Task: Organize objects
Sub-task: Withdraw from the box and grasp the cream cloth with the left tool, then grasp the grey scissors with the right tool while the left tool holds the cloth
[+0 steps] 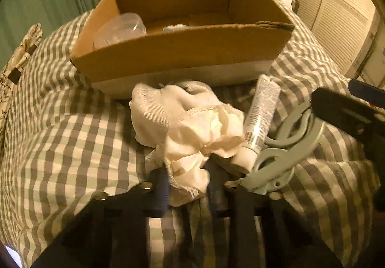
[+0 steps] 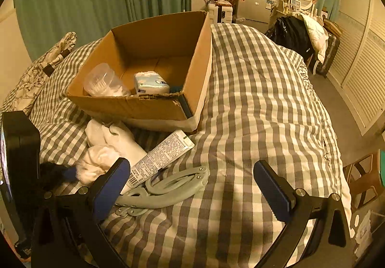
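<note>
The left gripper [image 1: 190, 186] points steeply down, its dark fingers [image 1: 160, 189] drawn close together and pinching crumpled white cloth [image 1: 192, 138] between them. The right gripper [image 2: 192, 181] also tilts downward, its two blue-padded fingers [image 2: 272, 186] spread wide apart with nothing clamped between them, hovering just above the bed.

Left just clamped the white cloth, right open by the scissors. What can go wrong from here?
1. The left gripper pinches only an edge of the cloth; it may slip or trail on lifting.
2. The tube lies against the cloth and may get dragged.
3. The right gripper is open; one finger overlaps the scissors and may nudge them.
</note>
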Motion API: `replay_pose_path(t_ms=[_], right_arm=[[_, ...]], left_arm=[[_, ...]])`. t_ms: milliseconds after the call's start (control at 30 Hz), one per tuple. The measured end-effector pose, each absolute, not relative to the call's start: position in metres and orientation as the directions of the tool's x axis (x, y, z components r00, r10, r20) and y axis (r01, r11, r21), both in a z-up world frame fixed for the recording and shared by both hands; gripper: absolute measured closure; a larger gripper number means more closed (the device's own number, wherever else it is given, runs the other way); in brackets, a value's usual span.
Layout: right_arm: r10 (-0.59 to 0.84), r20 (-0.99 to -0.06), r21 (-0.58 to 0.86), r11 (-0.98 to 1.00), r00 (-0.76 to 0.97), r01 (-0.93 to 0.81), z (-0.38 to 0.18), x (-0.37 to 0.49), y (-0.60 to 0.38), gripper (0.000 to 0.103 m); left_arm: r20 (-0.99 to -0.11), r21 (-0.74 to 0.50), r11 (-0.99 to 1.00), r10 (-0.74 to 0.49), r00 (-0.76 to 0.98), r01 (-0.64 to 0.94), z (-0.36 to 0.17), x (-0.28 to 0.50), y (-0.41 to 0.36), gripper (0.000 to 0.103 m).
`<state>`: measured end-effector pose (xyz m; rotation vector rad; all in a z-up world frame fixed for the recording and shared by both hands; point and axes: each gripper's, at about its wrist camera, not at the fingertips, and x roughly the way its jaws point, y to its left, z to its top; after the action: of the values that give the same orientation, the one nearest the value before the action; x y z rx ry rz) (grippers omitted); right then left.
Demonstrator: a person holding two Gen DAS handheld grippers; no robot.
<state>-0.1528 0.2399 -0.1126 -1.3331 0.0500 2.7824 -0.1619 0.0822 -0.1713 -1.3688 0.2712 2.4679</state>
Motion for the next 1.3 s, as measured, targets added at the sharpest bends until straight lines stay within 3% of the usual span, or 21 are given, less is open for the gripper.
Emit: replay_pose_path(t_ms=[267,633,833,900,1000,1300], right_arm=[[0.038,-0.806,0.002,-0.998,-0.59,-0.066,-0.121,-0.147,0.231,0.0],[-0.06,-0.871,0.052,-0.998,-0.487,0.031,-0.147,-0.162,0.193,0.003],[-0.128,-0.856,0.104,-0.992,-0.501,0.075,-0.146,-0.162,0.175,0.032],[-0.126,-0.863,0.107,-0.992,-0.49,0.066,-0.151,-0.165,0.174,0.056],[-0.104,-0.862,0.093,-0.995,-0.496,0.049,-0.152,-0.164,0.176,0.077],[-0.085,-0.814,0.068,-0.996,-0.575,0.051,-0.125,-0.147,0.178,0.088]], left_arm=[[-0.774,0.019,-0.963,0.156,-0.614,-0.269,-0.127,-0.136,0.05,0.087],[-0.758,0.002,-0.974,0.147,-0.635,-0.228,-0.119,-0.133,0.023,0.087],[-0.76,-0.053,-0.974,0.183,-0.624,-0.222,-0.122,-0.135,0.013,0.087],[-0.761,-0.066,-0.973,0.193,-0.619,-0.222,-0.123,-0.135,0.011,0.087],[-0.76,-0.076,-0.971,0.204,-0.616,-0.229,-0.124,-0.135,0.01,0.087],[-0.756,-0.051,-0.972,0.187,-0.627,-0.228,-0.118,-0.126,0.013,0.087]])
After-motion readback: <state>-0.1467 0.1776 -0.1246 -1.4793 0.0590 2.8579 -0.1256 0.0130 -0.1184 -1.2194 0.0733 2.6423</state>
